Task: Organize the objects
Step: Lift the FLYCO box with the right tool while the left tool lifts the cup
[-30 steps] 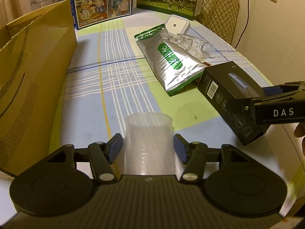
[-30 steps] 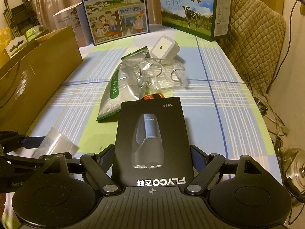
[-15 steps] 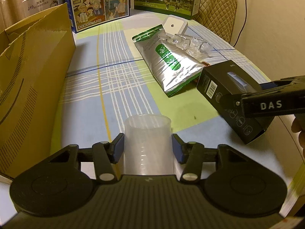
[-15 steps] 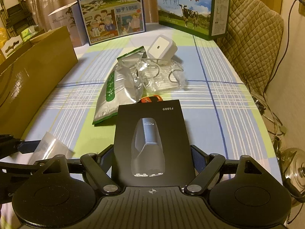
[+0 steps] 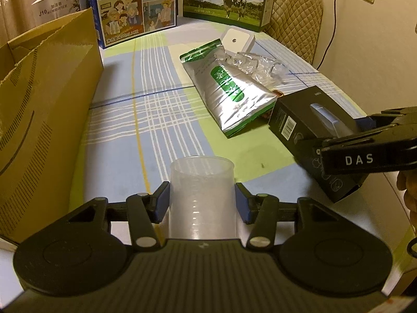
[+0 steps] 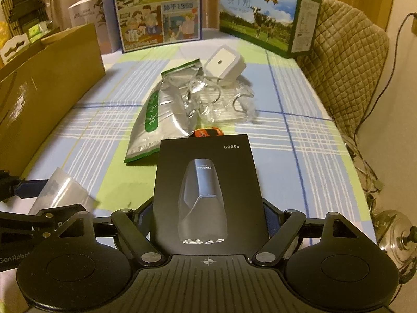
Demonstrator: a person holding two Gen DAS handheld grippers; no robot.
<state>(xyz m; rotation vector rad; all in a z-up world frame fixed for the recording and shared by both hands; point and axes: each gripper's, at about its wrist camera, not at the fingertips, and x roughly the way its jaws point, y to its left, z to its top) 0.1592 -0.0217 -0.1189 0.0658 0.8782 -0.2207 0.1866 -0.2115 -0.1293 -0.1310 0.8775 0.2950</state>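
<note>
Fingers of the left gripper (image 5: 202, 200) clamped on a translucent plastic cup (image 5: 202, 190), blue pads pressing both side walls; cup held level, mouth pointing forward, low over the bench (image 5: 130, 135). Left of it, an open cardboard box (image 5: 44, 104) stands along the bench edge. Centre bench: silver-and-green foil pouch (image 5: 229, 91) lying flat, crumpled clear plastic packaging (image 5: 258, 65) touching its far side, white square device (image 5: 237, 41) just behind. Two milk cartons (image 5: 135, 7) upright at the far edge.

Right gripper (image 6: 208, 216) fingers closed on the near end of a black shaver box (image 6: 208, 187), printed face up, long axis pointing away; from the left wrist view the box sits tilted, near end raised. Its far end is near the pouch; a small orange item (image 6: 208, 132) shows just beyond it. Part of a hand (image 5: 406, 182) visible behind the right gripper at frame edge. Quilted chair (image 6: 346, 52) beside the bench on the right
</note>
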